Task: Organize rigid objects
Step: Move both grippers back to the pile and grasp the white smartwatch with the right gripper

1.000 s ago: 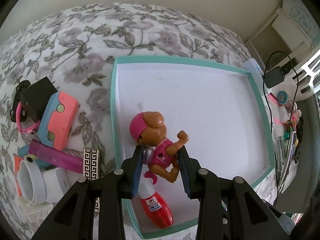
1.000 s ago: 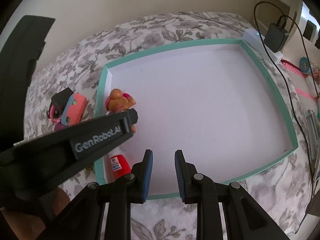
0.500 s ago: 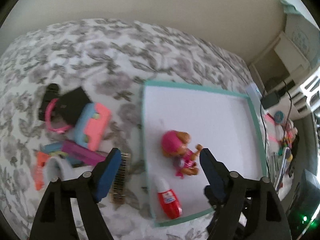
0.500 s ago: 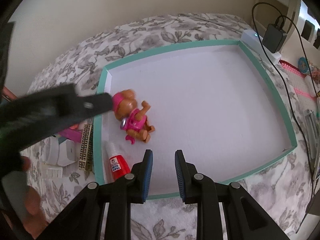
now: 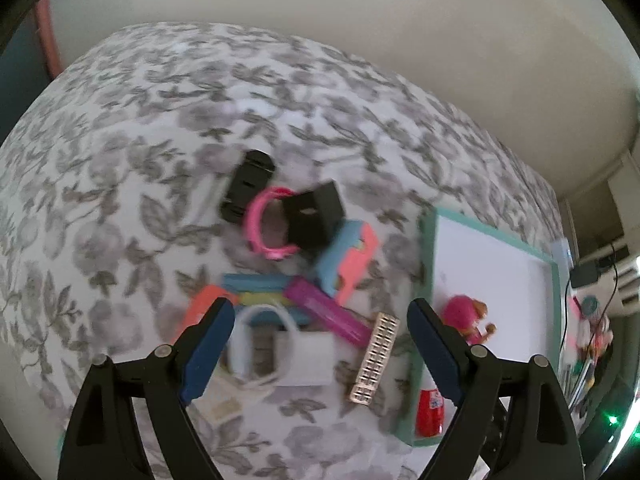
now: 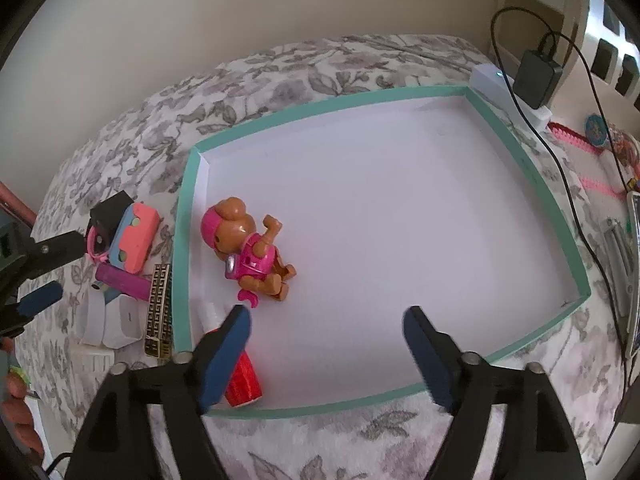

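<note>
A pink-and-brown toy dog (image 6: 248, 248) lies on its side near the left wall of the teal-rimmed white tray (image 6: 520, 148). A red bottle (image 6: 242, 380) lies in the tray's near left corner. My right gripper (image 6: 326, 314) hovers over the tray's front; its jaws are opening, with nothing between them. My left gripper (image 5: 319, 306) hangs over the pile left of the tray, its jaws opening and gripping nothing. Under it lie a purple stick (image 5: 328, 312), a white ring (image 5: 260, 344) and a patterned bar (image 5: 376, 358). The dog (image 5: 466, 316) shows just beyond its right finger.
Farther back in the pile are a blue-and-coral case (image 5: 348, 260), a black box (image 5: 316, 214), a pink band (image 5: 266, 224) and a black clip (image 5: 248, 186), all on the floral bedspread (image 5: 140, 140). A power strip with charger (image 6: 532, 76) and cables sit right of the tray.
The left gripper let go of the toy dog in the tray, opened wide and swung left over the pile. The right gripper stayed put and opened.
</note>
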